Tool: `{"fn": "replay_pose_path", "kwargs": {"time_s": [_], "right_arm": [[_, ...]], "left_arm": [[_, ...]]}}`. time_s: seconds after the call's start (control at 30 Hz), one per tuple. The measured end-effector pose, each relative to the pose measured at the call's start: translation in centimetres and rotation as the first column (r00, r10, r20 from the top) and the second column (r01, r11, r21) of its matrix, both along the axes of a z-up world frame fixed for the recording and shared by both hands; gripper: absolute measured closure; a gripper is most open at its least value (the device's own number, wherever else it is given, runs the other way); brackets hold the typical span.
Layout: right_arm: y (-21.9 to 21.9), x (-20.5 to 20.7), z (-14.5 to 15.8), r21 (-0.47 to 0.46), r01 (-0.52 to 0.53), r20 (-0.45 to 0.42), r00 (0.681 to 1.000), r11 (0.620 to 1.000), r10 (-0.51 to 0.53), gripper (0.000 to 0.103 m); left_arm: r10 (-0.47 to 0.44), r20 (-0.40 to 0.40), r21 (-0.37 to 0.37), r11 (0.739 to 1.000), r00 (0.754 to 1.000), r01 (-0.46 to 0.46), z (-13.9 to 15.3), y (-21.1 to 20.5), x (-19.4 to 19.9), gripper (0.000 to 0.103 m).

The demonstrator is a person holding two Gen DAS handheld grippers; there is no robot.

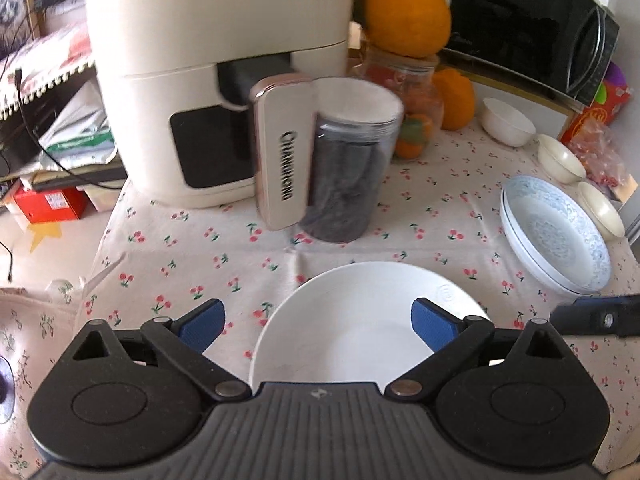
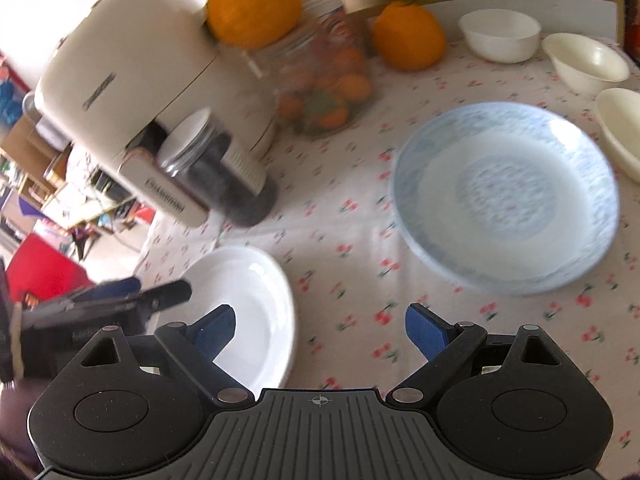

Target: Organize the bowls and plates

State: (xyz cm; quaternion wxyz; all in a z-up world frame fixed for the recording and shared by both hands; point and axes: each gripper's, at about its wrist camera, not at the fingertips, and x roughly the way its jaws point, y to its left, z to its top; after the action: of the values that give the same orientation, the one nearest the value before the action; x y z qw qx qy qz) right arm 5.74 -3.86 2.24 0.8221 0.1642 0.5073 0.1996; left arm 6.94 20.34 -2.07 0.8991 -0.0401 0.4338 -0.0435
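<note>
Both my wrist views are bright, lit by soft, even daylight, with only faint shadows on the cherry-print tablecloth. In my left view the near white plate is fairly sharp, while the cream appliance and the large orange behind it are slightly smeared. My right view is blurrier: the blue-patterned plate, the glass jar of fruit and the dark jar all streak. A small glare spot sits on the white plate's rim. Fisheye distortion bends edges and darkens the corners.
</note>
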Motion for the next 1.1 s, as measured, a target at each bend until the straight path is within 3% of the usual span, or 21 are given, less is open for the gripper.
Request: {"fn": "replay_pose_path", "kwargs": {"time_s": [0.33,0.5,0.6,0.8,1.1], "right_arm": [[3.7,-2.1,-1.5,0.015,-0.111,0.03,0.993,0.994,0.111,0.009],[5.3,-3.2,-2.3,0.019,-0.162,0.05,0.986,0.987,0.161,0.009],[6.1,-3.7,-2.8,0.016,-0.19,0.058,0.98,0.982,0.189,0.009],[6.8,-4.3,-3.6,0.017,-0.201,0.065,0.978,0.979,0.199,0.009],[7.1,-4.4,-3.9,0.01,-0.201,0.088,0.976,0.98,0.199,0.01]], "left_arm": [[-0.023,-0.052,-0.134,0.991,0.998,0.015,-1.7,3.4,-0.4,0.028],[-0.025,-0.083,-0.179,0.984,0.996,0.01,-2.6,4.1,-0.5,0.045],[-0.023,-0.105,-0.203,0.979,0.994,0.001,-2.9,4.4,-0.4,0.057],[-0.034,-0.123,-0.21,0.978,0.992,0.008,-3.2,4.6,-0.6,0.07],[-0.044,-0.147,-0.227,0.974,0.988,0.01,-3.5,4.8,-0.5,0.079]]}}
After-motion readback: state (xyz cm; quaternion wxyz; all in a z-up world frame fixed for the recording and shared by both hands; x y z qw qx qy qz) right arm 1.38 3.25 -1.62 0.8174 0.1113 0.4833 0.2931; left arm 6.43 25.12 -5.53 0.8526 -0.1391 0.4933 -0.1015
